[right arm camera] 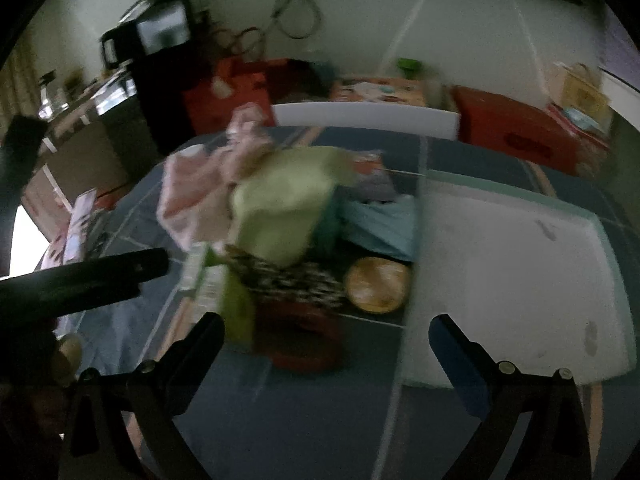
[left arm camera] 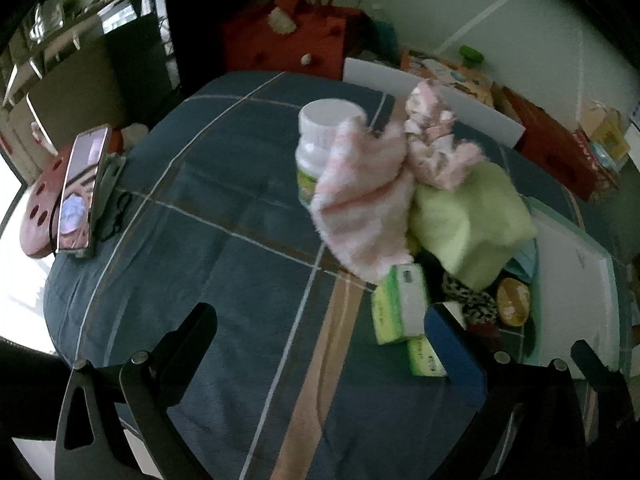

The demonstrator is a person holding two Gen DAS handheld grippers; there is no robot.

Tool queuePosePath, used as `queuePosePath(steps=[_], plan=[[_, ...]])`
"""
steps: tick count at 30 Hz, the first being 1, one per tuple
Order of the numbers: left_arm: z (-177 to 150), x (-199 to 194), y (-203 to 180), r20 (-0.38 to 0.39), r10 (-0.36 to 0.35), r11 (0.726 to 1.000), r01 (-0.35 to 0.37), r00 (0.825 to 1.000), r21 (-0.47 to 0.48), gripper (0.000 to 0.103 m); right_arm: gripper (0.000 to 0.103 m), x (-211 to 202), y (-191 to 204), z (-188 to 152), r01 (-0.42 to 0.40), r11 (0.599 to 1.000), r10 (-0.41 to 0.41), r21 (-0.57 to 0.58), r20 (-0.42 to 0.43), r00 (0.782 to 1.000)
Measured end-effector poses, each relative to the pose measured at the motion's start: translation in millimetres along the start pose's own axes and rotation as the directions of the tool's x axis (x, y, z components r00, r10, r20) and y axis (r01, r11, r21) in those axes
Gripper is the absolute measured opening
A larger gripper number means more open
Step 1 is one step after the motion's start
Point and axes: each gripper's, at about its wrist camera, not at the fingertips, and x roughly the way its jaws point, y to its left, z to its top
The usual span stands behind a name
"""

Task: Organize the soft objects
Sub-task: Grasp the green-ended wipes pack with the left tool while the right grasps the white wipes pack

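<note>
A pile of soft things lies mid-table: a fluffy pink cloth (left arm camera: 364, 204), a pink patterned cloth (left arm camera: 430, 136), a light green cloth (left arm camera: 472, 216), a leopard-print piece (left arm camera: 468, 296) and a teal cloth (right arm camera: 380, 224). The same pile shows blurred in the right wrist view, with the green cloth (right arm camera: 280, 208) on top and the pink cloth (right arm camera: 192, 200) at its left. My left gripper (left arm camera: 320, 332) is open and empty, short of the pile. My right gripper (right arm camera: 326, 340) is open and empty, near a dark red ring-shaped object (right arm camera: 308, 340).
A white bottle (left arm camera: 320, 140) stands behind the pink cloth. Green-white boxes (left arm camera: 400, 304) lie by the left gripper's right finger. A white tray (right arm camera: 512, 272) lies on the right, a round wooden lid (right arm camera: 376, 284) beside it. A phone on a stand (left arm camera: 80, 192) is at far left.
</note>
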Motion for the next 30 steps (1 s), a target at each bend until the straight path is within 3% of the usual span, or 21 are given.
queuePosePath(steps=[7,12,20,25,30], plan=[[-1,8,15,-0.023,0.004,0.999,-0.005,1.0,-0.045,0.103,0.103,16,25,0,-0.068,0.996,0.067,-0.058,-0.022,0.998],[-2,16,27,-0.048,0.019,0.996,-0.023,0.999,-0.081,0.103,0.103,31,34,-1,-0.007,0.994,0.003,-0.111,-0.038,0.999],[-3,26,36,-0.074,0.021,0.994,-0.028,0.997,-0.107,0.103,0.103,41,47,-6,-0.011,0.987,0.004,-0.161,-0.045,0.999],[-1,28,39,-0.073,0.013,0.993,-0.021,0.997,-0.117,0.103,0.085,43,45,-5,-0.048,0.99,0.04,-0.135,-0.057,0.998],[-2,28,39,-0.071,0.003,0.993,-0.012,0.997,-0.12,0.103,0.051,41,41,-4,-0.11,0.99,0.104,-0.091,-0.064,0.992]])
